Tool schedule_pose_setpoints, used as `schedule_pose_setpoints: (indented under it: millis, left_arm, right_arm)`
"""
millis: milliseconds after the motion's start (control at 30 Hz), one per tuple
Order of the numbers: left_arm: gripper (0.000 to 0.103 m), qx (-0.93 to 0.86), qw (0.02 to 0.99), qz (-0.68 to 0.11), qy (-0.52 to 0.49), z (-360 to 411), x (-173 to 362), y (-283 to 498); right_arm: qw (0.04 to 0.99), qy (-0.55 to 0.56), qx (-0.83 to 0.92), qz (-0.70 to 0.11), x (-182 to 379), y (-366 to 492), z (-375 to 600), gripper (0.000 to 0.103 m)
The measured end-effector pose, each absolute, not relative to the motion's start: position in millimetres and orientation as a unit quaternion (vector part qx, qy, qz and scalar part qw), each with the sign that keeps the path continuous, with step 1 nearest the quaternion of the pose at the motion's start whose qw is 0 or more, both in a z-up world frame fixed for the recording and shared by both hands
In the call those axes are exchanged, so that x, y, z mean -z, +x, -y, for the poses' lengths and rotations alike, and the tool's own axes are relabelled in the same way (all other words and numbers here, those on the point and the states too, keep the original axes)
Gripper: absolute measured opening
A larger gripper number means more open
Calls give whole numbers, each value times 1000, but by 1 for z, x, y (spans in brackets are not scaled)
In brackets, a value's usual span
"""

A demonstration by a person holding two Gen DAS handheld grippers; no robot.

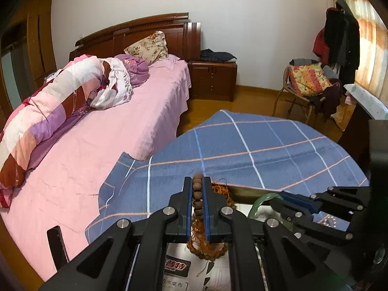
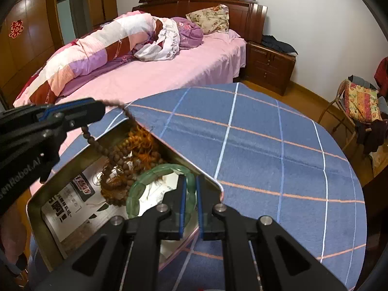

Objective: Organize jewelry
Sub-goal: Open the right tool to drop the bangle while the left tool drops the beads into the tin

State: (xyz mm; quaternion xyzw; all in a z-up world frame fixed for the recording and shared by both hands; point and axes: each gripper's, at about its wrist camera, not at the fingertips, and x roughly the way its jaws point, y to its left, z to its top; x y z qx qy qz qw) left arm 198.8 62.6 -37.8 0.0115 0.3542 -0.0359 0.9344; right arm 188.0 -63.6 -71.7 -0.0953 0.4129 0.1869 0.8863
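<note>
My left gripper [image 1: 197, 180] is shut on a strand of brown wooden beads [image 1: 197, 191]. The rest of the strand and its orange tassel [image 1: 206, 247] hang down into an open metal box [image 1: 242, 190]. In the right wrist view the left gripper [image 2: 103, 108] holds the strand up at the left, over the heap of brown beads [image 2: 121, 165]. My right gripper [image 2: 191, 179] is shut on a green translucent bracelet [image 2: 145, 177], just above the metal box [image 2: 36, 218]. The left wrist view shows the right gripper [image 1: 276, 200] at the right with the green bracelet [image 1: 263, 200].
The box sits on a round table with a blue checked cloth [image 2: 266, 145]. A printed paper [image 2: 72, 201] lies in the box. A bed with a pink sheet [image 1: 97, 145] touches the table's left side. A nightstand [image 1: 213, 80] and a chair with clothes [image 1: 308, 82] stand beyond.
</note>
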Motion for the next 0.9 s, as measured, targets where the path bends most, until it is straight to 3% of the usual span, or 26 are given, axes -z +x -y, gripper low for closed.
schedule_pose_setpoints:
  millis: [133, 167, 200, 233, 267, 300, 400, 500, 900]
  left_arm:
    - [8, 41, 930, -365, 10, -63, 43, 199]
    - [12, 42, 930, -366, 11, -63, 44, 199]
    - [24, 42, 929, -367, 12, -63, 44, 198]
    - [33, 38, 930, -366, 13, -63, 44, 197]
    - [57, 30, 932, -362, 13, -64, 42, 194]
    - [74, 23, 934, -356, 11, -64, 40, 192]
    - [75, 20, 940, -341, 6, -67, 34, 184]
    - [75, 10, 940, -342, -6, -73, 31, 180]
    - [75, 1, 941, -338, -5, -41, 36, 133]
  right_arm:
    - [884, -91, -193, -415, 73, 188, 65, 16]
    - [883, -88, -197, -417, 74, 188, 64, 18]
    - [882, -83, -199, -418, 74, 189, 66, 21]
    - [883, -76, -201, -418, 73, 190, 67, 31]
    - [883, -72, -203, -418, 73, 191, 69, 34]
    - [884, -70, -203, -416, 72, 190, 70, 36]
    - [886, -61, -206, -411, 69, 185, 76, 41]
    - [890, -51, -207, -404, 63, 179, 85, 54]
    - [906, -37, -160, -391, 49, 141, 162, 59]
